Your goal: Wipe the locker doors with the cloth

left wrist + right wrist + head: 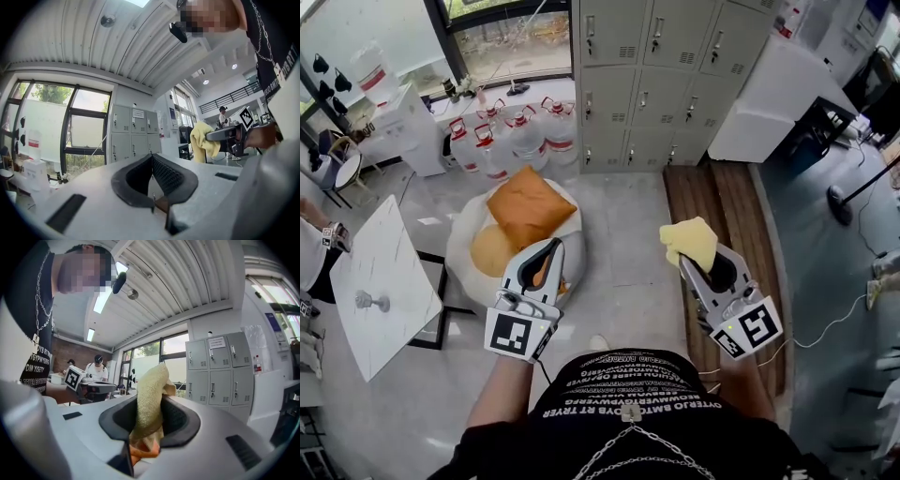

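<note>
Well short of the grey lockers (pixel 661 75), right gripper (pixel 701 260) jaws clenched on yellow cloth (pixel 690 241). Left gripper (pixel 546 261) jaws closed, nothing between them.

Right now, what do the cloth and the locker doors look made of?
The cloth looks like soft yellow terry or microfibre: nubby surface, limp folds. The locker doors look like matte grey painted sheet metal, likely steel: flat panels with vent slots.

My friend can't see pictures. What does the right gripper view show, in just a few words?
The right claw is shut on a yellow cloth that sticks up between its jaws. The grey locker doors stand farther ahead, and the cloth is not touching them.
</note>
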{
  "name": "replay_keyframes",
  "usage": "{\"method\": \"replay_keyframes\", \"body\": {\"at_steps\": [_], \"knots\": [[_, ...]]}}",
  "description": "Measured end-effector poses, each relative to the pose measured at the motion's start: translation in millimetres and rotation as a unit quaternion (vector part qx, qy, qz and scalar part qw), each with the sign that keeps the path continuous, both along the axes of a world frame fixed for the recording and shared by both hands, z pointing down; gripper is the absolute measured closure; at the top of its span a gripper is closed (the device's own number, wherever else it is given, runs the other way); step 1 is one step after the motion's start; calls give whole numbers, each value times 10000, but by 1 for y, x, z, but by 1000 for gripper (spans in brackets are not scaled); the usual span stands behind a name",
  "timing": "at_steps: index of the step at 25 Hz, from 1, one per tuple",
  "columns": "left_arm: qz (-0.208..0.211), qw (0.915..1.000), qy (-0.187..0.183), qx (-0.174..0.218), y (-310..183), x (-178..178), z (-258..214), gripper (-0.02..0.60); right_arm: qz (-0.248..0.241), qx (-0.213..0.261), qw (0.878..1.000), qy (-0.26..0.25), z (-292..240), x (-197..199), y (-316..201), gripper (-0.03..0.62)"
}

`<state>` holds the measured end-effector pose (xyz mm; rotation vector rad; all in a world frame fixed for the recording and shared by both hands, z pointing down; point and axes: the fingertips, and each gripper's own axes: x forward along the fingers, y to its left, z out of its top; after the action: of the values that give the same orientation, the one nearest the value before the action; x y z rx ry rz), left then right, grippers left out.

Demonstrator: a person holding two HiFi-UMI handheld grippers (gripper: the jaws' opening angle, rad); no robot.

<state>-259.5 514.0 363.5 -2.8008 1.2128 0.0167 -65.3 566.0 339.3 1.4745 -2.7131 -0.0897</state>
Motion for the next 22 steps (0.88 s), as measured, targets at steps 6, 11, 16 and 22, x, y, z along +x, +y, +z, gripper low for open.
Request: {"method": "replay_keyframes", "body": {"at_steps": [6, 11, 16, 22], "knots": [[60, 10000, -4, -65, -4, 3, 0, 574, 251, -45, 9996, -78, 2, 13, 2, 484], [181, 9998, -119, -53, -9, 15, -1, 574, 360, -70, 9992, -124, 5, 23, 4, 484], [123, 9999, -12, 112, -13, 24, -6, 574, 373, -130, 9990, -220, 17, 31, -1, 484], [113, 9998, -103, 104, -30, 36, -4, 574, 383, -166, 9989, -203, 19, 47, -20, 484]]}}
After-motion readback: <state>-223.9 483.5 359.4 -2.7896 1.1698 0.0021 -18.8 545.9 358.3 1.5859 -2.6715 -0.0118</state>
